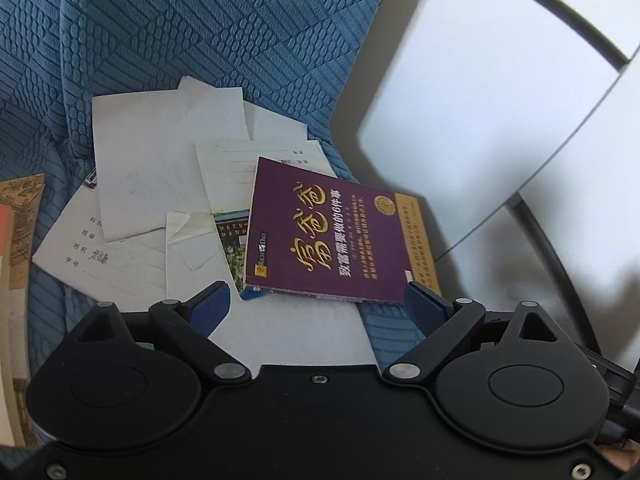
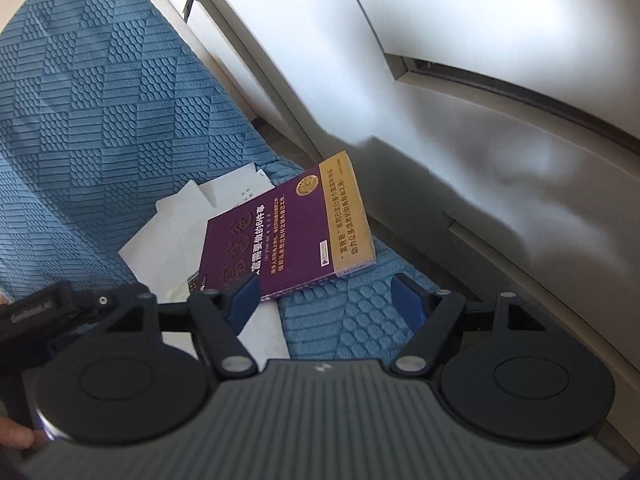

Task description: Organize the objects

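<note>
A purple book (image 1: 328, 236) with gold lettering and a yellow band lies on top of scattered white papers (image 1: 160, 184) on a blue textured cover. My left gripper (image 1: 320, 306) stands open just short of the book's near edge, its blue pads level with the book's two near corners, nothing pressed between them. From the right wrist view the same purple book (image 2: 280, 236) lies ahead and to the left. My right gripper (image 2: 324, 304) is open over bare blue fabric, its left pad close to the book's near edge.
A brown and orange booklet (image 1: 20, 240) lies at the far left on the blue cover (image 1: 200, 32). White cabinet panels (image 1: 480, 92) rise on the right, close to the book. In the right wrist view the other gripper's black body (image 2: 36, 312) sits at the left edge.
</note>
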A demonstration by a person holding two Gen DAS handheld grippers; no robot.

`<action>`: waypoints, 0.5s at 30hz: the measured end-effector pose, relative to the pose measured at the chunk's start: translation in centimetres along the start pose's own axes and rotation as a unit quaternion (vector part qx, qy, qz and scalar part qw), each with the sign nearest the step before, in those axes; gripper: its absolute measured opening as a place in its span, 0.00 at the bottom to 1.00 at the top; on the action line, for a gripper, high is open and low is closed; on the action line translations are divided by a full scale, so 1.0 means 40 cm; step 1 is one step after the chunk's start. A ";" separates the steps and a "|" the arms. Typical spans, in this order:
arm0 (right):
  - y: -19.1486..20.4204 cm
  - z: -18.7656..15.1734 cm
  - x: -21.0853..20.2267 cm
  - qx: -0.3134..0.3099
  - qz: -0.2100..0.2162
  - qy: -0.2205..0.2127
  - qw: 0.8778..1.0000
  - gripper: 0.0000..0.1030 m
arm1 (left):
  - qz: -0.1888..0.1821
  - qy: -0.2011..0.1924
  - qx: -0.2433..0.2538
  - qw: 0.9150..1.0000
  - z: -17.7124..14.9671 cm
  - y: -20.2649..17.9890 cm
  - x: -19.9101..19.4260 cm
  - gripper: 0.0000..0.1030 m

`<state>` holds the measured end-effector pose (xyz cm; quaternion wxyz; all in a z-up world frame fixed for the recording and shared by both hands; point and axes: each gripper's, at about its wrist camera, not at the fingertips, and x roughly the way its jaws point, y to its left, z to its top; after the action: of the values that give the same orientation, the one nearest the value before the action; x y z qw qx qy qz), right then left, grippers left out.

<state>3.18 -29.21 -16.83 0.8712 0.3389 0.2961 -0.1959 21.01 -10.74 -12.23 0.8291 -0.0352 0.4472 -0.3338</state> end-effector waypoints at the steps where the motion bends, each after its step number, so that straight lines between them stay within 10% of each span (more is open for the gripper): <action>1: -0.002 0.005 0.014 -0.002 0.003 0.003 1.000 0.72 | 0.002 0.003 -0.001 1.000 0.006 0.005 0.019 0.89; 15: -0.041 0.040 0.184 -0.009 0.007 0.031 0.999 0.62 | 0.014 0.039 -0.019 0.999 0.052 0.072 0.207 0.78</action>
<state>8.42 -32.50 -21.42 0.8662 0.3388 0.3222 -0.1762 27.23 -13.84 -17.96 0.8150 -0.0318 0.4857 -0.3144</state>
